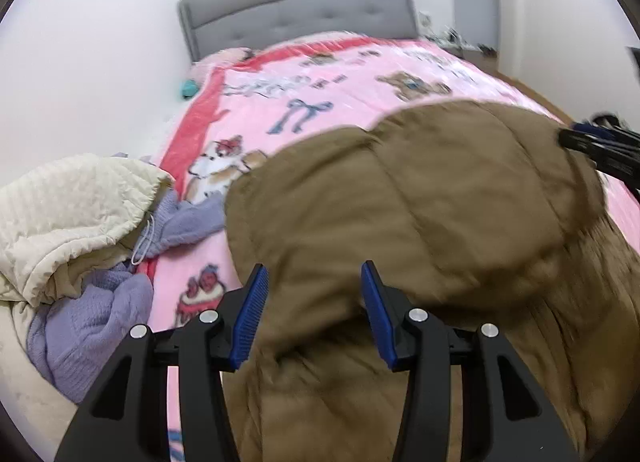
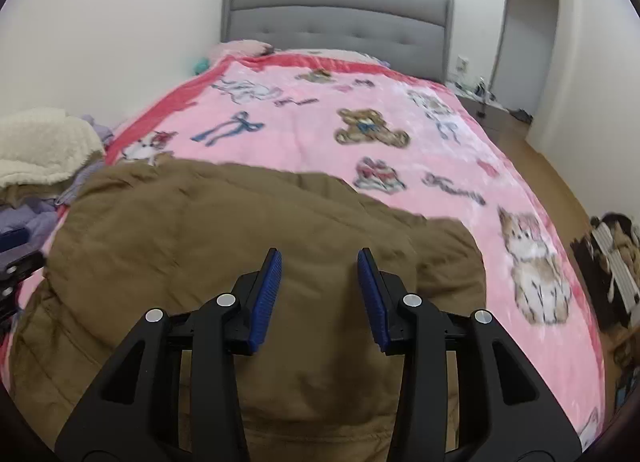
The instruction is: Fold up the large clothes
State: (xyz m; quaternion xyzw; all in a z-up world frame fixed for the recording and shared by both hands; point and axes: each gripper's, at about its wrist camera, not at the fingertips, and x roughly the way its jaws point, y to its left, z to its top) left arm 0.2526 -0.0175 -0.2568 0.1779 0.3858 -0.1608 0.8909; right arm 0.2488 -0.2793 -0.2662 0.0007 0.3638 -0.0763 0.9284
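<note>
A big brown padded coat (image 1: 420,201) lies spread in soft heaps across the near end of the bed, its quilted panels puffed up and its lower part running off toward the bed's foot. The left tool (image 1: 314,314) hangs just above the coat's near left part, its blue-padded fingers (image 1: 252,314) parted with only air and a view of brown cloth between them; nothing is pinched. The right tool (image 2: 320,294) is likewise released, its pads standing apart over the coat's right portion, with the fabric beneath them and not gripped. From the left wrist view the right tool shows at the far right edge, near the coat's upper right shoulder.

To the left of the coat, at the bed's edge, sits a loose pile of other clothes: a cream fleecy garment (image 1: 68,217) on top and a lilac knitted piece (image 1: 88,326) under and beside it, one lilac sleeve reaching close to the coat's edge.

Everything rests on a pink blanket (image 2: 320,117) printed with teddy bears, bows and puppies and edged in red. At the head of the bed stands a grey tufted headboard (image 2: 336,17) against a white wall. On the right are a wooden floor (image 2: 560,165), a low bedside unit with small clutter, and a doorway.
</note>
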